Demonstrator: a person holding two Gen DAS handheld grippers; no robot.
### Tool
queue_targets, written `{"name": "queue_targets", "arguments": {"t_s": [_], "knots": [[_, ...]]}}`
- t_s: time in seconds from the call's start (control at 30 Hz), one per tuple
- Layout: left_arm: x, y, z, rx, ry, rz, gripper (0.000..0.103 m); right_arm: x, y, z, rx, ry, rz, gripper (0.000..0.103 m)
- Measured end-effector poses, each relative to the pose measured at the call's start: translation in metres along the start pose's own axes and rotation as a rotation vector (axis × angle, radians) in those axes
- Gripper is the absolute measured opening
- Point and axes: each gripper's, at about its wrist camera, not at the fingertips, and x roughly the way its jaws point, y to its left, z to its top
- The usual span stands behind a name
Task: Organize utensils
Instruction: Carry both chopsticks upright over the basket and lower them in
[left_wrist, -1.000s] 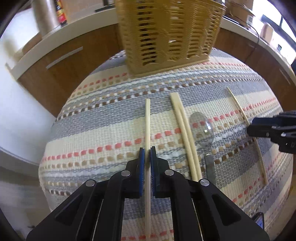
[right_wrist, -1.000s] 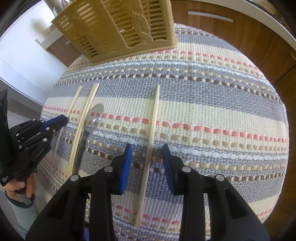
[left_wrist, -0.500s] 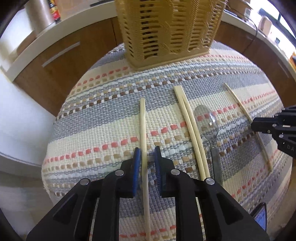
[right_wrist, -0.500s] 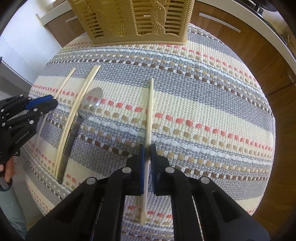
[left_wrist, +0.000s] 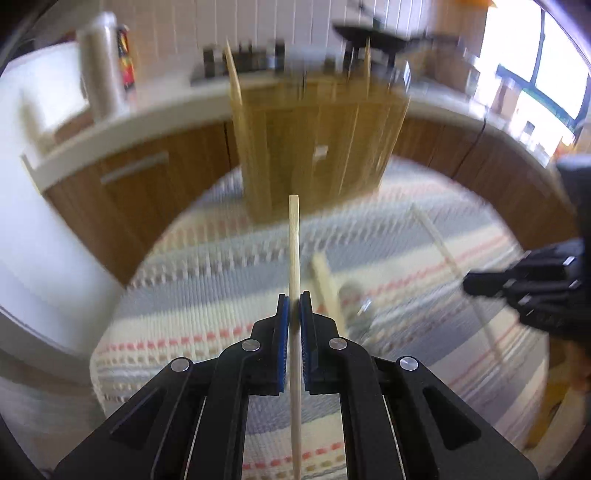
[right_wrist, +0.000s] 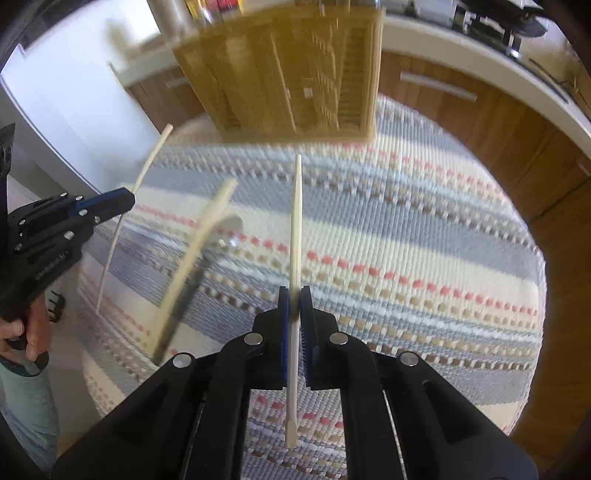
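Note:
My left gripper (left_wrist: 294, 301) is shut on a pale wooden chopstick (left_wrist: 294, 251) and holds it lifted above the striped mat (left_wrist: 207, 295), pointing toward the yellow slatted utensil basket (left_wrist: 314, 147). My right gripper (right_wrist: 294, 295) is shut on another chopstick (right_wrist: 296, 221), also raised off the mat (right_wrist: 406, 229) and aimed at the basket (right_wrist: 288, 70). A pair of chopsticks (right_wrist: 195, 251) and a metal spoon (right_wrist: 229, 225) lie on the mat between the grippers. The left gripper also shows in the right wrist view (right_wrist: 122, 201) with its chopstick (right_wrist: 147, 166).
The basket stands at the far edge of the mat. Behind it run wooden cabinets (left_wrist: 129, 184) with a white countertop (left_wrist: 147, 114) carrying a steel canister (left_wrist: 99, 66). The view is blurred by motion.
Both grippers have lifted their chopsticks off the mat and tilted up toward the basket. The left gripper closed on its chopstick within the last half second.

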Motion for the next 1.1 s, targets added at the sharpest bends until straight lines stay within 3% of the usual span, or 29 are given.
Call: {"name": "queue_targets", "arguments": {"t_s": [0.2, 0.53, 0.73, 1.1], "knots": [[-0.063, 0.005, 0.035, -0.048, -0.231, -0.090, 0.004, -0.052, 0.001, 0.017, -0.018, -0.170, 0.038, 0.004], [-0.096, 0.006, 0.101, -0.094, -0.480, -0.133, 0.004, -0.113, 0.000, 0.071, -0.055, -0.438, 0.028, 0.004], [-0.084, 0.024, 0.132, -0.152, -0.595, -0.114, 0.004, -0.124, 0.001, 0.112, -0.057, -0.562, 0.024, 0.004], [-0.035, 0.034, 0.157, -0.178, -0.707, -0.036, 0.004, -0.108, -0.020, 0.171, 0.022, -0.791, -0.068, 0.004]]}}
